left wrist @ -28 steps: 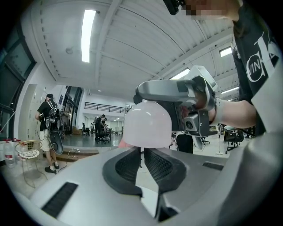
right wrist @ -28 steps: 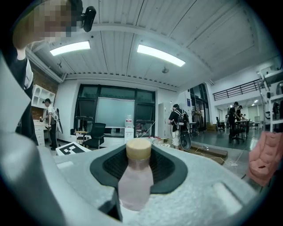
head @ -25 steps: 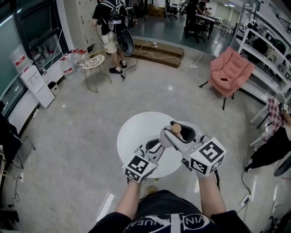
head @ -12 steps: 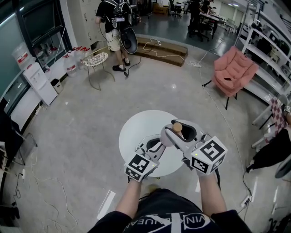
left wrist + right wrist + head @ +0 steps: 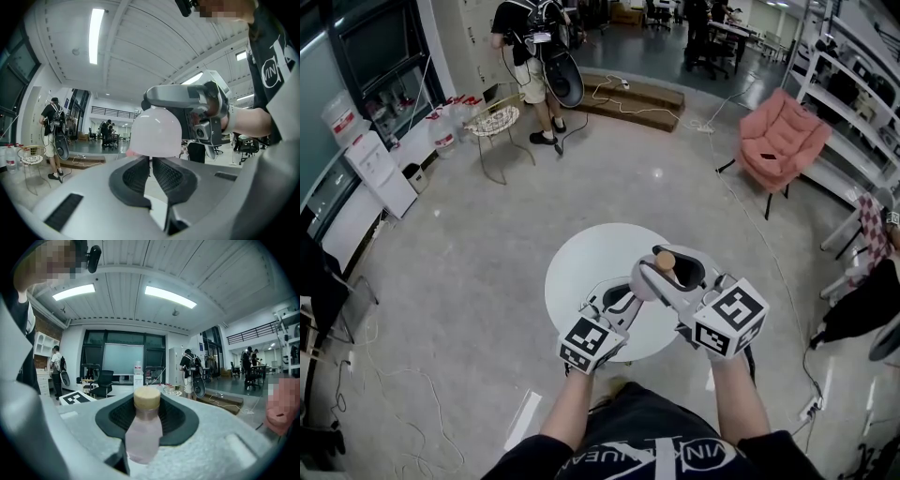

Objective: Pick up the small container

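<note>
Right gripper (image 5: 667, 269) is clamped on the small container (image 5: 144, 432), a pale pinkish translucent bottle with a cork-coloured cap (image 5: 146, 398). In the right gripper view, both black pads press its sides at the bottom centre of the frame, with the cap end on top. In the head view the cap sits just right of frame centre. The bottle is off the surface there and overlaps the right rim of the round white table (image 5: 581, 267). Left gripper (image 5: 622, 293) has its jaws closed on nothing. In the left gripper view the ribbed pads meet with only a thin slit between them. The container's pale rounded body fills mid-frame just past the pad tips, and I can't tell whether it touches them. The right gripper's grey body sits behind it, toward the right of that frame. In the head view both tools are side by side at lower centre, marker cubes toward the person, and the left tips are close to the right tool's side. Background in the head view: a pink armchair (image 5: 783, 141) at upper right, well apart from the table. A person with a backpack (image 5: 530, 37) stands at the top left, near a wire-frame chair (image 5: 494, 124). Shelving runs along the right edge.
</note>
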`<move>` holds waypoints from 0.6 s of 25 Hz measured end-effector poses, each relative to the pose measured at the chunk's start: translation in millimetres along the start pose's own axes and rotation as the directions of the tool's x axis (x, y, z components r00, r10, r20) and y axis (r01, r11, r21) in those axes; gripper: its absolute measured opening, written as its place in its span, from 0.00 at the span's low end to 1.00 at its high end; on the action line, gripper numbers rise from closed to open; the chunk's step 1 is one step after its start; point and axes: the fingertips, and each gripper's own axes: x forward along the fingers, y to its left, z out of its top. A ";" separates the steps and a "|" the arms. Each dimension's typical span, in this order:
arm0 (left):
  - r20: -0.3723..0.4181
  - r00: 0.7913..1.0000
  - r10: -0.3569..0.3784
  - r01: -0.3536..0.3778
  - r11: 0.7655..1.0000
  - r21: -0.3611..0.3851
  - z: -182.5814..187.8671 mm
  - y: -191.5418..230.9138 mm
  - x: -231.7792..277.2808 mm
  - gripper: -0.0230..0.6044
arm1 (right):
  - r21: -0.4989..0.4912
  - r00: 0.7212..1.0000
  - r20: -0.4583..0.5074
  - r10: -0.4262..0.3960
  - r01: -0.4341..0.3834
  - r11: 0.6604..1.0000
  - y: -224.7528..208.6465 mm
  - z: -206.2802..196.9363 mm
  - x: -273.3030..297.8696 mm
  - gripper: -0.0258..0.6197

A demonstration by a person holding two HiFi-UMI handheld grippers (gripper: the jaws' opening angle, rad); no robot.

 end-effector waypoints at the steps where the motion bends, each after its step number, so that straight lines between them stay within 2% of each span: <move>1: -0.003 1.000 -0.001 0.001 1.000 -0.001 -0.5 -0.4 0.6 0.08 | 0.001 1.000 -0.001 0.000 0.000 1.000 -0.5 -0.5 -0.4 0.25; 15: -0.013 1.000 -0.020 0.020 1.000 0.001 -9.0 -11.3 4.1 0.08 | 0.004 1.000 -0.010 -0.017 0.017 1.000 -0.3 -9.9 -8.3 0.25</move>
